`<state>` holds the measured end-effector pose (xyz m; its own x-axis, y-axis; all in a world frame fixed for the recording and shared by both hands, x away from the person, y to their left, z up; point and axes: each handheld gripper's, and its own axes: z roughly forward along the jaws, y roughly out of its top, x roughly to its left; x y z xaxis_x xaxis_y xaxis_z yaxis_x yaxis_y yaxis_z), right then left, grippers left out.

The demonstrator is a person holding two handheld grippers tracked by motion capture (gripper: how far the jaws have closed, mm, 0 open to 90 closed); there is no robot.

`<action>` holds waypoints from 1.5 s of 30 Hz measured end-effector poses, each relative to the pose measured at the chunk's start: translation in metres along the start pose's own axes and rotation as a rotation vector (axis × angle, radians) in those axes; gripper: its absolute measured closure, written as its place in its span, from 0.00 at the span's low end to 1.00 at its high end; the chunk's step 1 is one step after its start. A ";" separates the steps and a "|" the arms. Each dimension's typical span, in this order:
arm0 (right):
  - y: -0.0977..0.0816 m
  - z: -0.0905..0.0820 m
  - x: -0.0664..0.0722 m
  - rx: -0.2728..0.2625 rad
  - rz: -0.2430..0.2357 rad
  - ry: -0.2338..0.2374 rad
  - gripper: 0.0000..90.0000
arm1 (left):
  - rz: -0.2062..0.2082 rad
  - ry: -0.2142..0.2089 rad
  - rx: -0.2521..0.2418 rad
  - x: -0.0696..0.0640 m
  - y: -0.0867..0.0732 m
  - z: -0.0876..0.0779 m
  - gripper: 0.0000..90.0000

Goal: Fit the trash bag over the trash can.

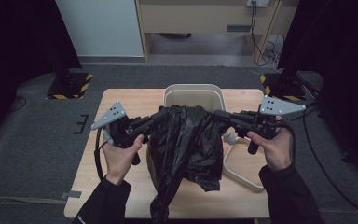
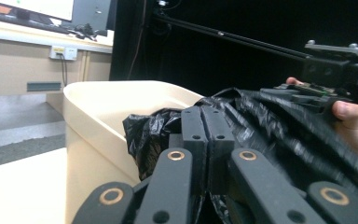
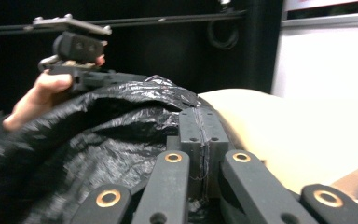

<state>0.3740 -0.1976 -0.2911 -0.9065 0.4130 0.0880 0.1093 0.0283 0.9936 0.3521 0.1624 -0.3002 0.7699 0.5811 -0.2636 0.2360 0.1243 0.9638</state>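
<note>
A black plastic bag hangs stretched between my two grippers in front of a beige bin on the wooden table. My left gripper is shut on the bag's left top edge. In the left gripper view the jaws meet with crinkled bag film pinched at them. My right gripper is shut on the bag's right top edge, and in the right gripper view a thin strip of film runs between the closed jaws. The bag's lower part trails down to the table's front edge.
A beige lid or tray lies on the table at the right, under my right hand. The bin's rim stands just behind the bag. Black stands with hazard-striped bases sit on the floor beyond both far table corners.
</note>
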 end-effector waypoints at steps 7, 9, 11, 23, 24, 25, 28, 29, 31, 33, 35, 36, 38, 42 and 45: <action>-0.002 0.009 -0.017 0.033 -0.030 -0.121 0.98 | -0.004 0.072 -0.004 0.018 0.000 0.013 0.83; -0.007 0.012 -0.018 0.048 -0.036 -0.129 0.96 | -0.005 0.074 -0.027 0.019 -0.006 0.009 0.66; -0.009 0.010 -0.017 0.048 -0.040 -0.130 0.94 | 0.009 0.079 -0.047 0.018 -0.010 0.001 0.53; -0.013 0.007 -0.012 0.062 -0.079 -0.178 0.85 | 0.082 0.019 -0.051 -0.002 -0.032 -0.015 0.52; -0.013 0.006 -0.012 0.056 -0.078 -0.175 0.80 | 0.079 0.016 -0.054 -0.004 -0.032 -0.015 0.58; -0.012 0.004 -0.011 0.049 -0.078 -0.175 0.76 | 0.080 0.016 -0.052 -0.005 -0.031 -0.014 0.64; -0.006 -0.004 -0.010 -0.019 -0.066 -0.163 0.67 | 0.116 0.055 -0.048 -0.012 -0.028 -0.017 0.78; -0.004 -0.007 -0.008 -0.041 -0.062 -0.151 0.66 | 0.122 0.061 -0.045 -0.013 -0.026 -0.018 0.83; 0.000 -0.010 -0.003 -0.074 -0.059 -0.114 0.61 | 0.119 0.057 -0.039 -0.015 -0.023 -0.018 0.91; 0.002 -0.009 0.005 -0.085 -0.067 -0.064 0.55 | 0.101 0.053 -0.042 -0.016 -0.021 -0.017 0.96; 0.003 -0.004 0.013 -0.089 -0.063 0.003 0.51 | 0.094 0.054 -0.042 -0.017 -0.018 -0.015 0.98; 0.002 0.000 0.019 -0.086 -0.058 0.042 0.48 | 0.093 0.054 -0.042 -0.017 -0.018 -0.013 0.98; 0.001 0.008 0.025 -0.071 -0.066 0.075 0.44 | 0.094 0.054 -0.040 -0.018 -0.016 -0.010 0.99; -0.009 0.026 0.031 0.006 -0.092 0.092 0.56 | 0.091 0.054 -0.036 -0.016 -0.014 -0.006 0.99; -0.014 0.028 0.031 0.032 -0.104 0.075 0.81 | 0.090 0.066 -0.035 -0.012 -0.013 -0.007 0.99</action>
<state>0.3561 -0.1594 -0.3041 -0.9413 0.3374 -0.0095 0.0246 0.0968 0.9950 0.3353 0.1590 -0.3095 0.7461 0.6428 -0.1738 0.1457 0.0970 0.9846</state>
